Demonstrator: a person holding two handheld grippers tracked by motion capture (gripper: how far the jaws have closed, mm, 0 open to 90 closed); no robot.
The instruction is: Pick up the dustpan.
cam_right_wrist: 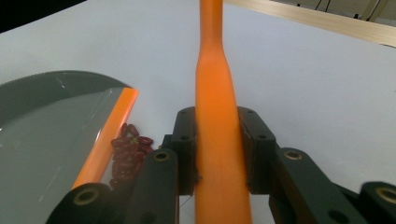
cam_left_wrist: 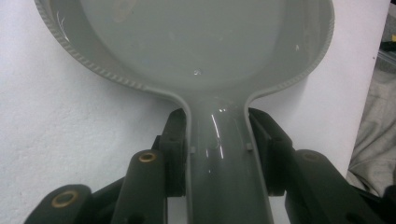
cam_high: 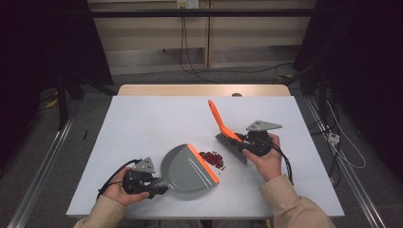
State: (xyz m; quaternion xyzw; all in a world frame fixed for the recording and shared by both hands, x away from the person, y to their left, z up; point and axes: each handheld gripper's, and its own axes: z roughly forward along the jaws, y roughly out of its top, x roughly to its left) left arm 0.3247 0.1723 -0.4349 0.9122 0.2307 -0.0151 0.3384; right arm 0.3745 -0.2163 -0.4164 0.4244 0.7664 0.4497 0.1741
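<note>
A grey dustpan (cam_high: 185, 170) with an orange front lip (cam_high: 203, 163) lies flat on the white table (cam_high: 152, 118). My left gripper (cam_high: 159, 187) is shut on its handle (cam_left_wrist: 224, 158), one pad on each side. A small pile of red beans (cam_high: 213, 159) lies just in front of the lip. My right gripper (cam_high: 240, 139) is shut on the orange handle (cam_right_wrist: 215, 93) of a hand brush (cam_high: 232, 145), whose dark bristles rest on the table right of the beans. In the right gripper view the beans (cam_right_wrist: 130, 149) lie against the pan's lip (cam_right_wrist: 109, 135).
A wooden strip (cam_high: 204, 90) runs along the table's far edge. Cables trail over the floor behind the table and to its right. Dark curtains hang on both sides.
</note>
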